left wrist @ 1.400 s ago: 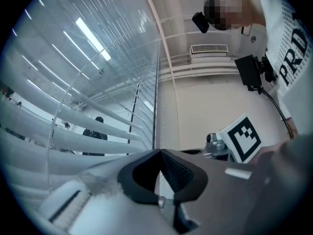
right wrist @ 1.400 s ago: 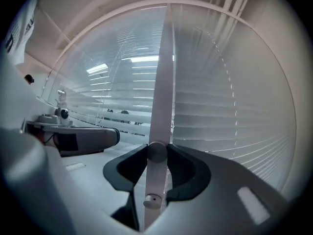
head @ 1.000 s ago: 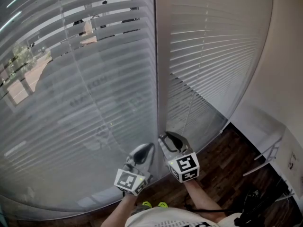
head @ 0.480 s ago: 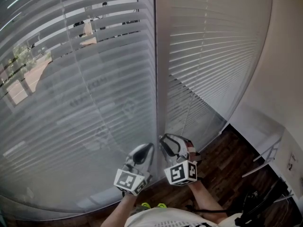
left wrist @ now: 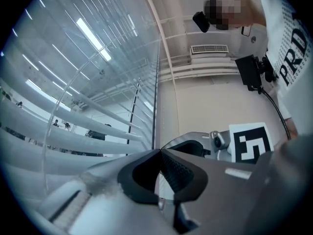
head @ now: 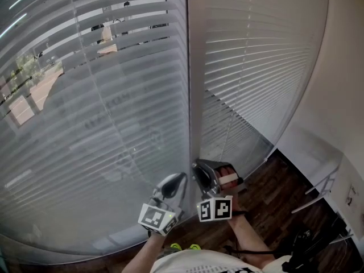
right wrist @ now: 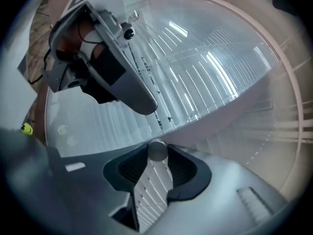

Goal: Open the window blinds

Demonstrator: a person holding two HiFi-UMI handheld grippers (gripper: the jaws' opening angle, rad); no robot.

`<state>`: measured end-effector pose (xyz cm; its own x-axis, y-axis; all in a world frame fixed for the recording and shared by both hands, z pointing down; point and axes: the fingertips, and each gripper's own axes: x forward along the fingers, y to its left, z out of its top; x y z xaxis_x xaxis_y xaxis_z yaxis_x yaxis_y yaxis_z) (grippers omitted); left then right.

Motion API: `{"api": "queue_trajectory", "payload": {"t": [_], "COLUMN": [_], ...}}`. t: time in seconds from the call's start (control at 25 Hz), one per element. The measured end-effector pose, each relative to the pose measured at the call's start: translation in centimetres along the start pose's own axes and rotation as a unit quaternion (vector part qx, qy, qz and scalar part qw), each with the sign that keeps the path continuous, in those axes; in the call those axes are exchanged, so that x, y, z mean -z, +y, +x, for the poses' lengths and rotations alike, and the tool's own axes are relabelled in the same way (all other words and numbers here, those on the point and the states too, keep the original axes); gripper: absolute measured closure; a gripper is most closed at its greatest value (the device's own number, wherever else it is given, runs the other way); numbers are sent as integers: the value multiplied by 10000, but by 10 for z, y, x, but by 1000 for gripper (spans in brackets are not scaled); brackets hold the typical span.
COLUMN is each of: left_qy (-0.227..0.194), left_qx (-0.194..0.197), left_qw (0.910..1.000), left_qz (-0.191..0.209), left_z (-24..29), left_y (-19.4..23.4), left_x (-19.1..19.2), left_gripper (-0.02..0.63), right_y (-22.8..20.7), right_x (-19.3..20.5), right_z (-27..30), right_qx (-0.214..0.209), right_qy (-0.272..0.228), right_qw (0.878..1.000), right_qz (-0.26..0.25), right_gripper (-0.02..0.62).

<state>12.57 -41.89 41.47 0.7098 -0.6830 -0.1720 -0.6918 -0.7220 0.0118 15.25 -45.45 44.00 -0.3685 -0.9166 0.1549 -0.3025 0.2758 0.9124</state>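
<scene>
Two white slatted blinds hang ahead: a wide left blind (head: pixel 102 124), its top slats tilted so the street shows through, and a right blind (head: pixel 256 67) with flat slats. A thin wand (head: pixel 226 129) hangs down the right blind. My right gripper (head: pixel 207 178) is low beside the mullion (head: pixel 193 95). In the right gripper view it (right wrist: pixel 157 153) is shut on the wand's round grey end (right wrist: pixel 157 150). My left gripper (head: pixel 172 187) is just left of it, jaws shut (left wrist: pixel 160 153) with nothing visible between them. A clear wand (left wrist: pixel 51 136) curves down the left blind.
Dark wood floor (head: pixel 273 198) lies below the windows, with a white ledge (head: pixel 310 149) and a plain wall (head: pixel 341 67) at the right. Black gear and cables (head: pixel 307 243) sit at the bottom right. The person's arms and white shirt (head: pixel 193 263) fill the bottom edge.
My right gripper has rolled about its grip at the mullion, so its marker cube has swung lower and toward me. The left gripper and the slats look the same.
</scene>
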Motion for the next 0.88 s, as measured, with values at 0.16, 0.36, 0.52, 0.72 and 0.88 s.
{"api": "queue_trajectory", "payload": {"t": [0.16,0.36,0.52,0.72,0.88], "left_qy": [19,40,36,40,39], "left_qx": [10,-2,17,35,45], "left_qw": [10000,10000,10000,10000,10000], "left_qz": [-19,-40,-50,-58,-62], "left_z": [0,0,0,-1,-1], "left_y": [-1,0,0,-1,-1], "left_x": [0,2,2,3,3], "left_gripper": [612,612,612,612,612], "right_y": [0,-1,-2,-2,-4], "right_x": [-1,-2,-1,-1,-1], "right_z": [0,-1,0,-1,0], "right_qx": [23,11,8,-44,-112], "right_qy": [-62,-77,-113,-177,-227], "right_qw": [9999,9994,9978,9932,9864], "right_qz": [97,345,658,1153,1625], "right_gripper": [469,469,469,469,468]}}
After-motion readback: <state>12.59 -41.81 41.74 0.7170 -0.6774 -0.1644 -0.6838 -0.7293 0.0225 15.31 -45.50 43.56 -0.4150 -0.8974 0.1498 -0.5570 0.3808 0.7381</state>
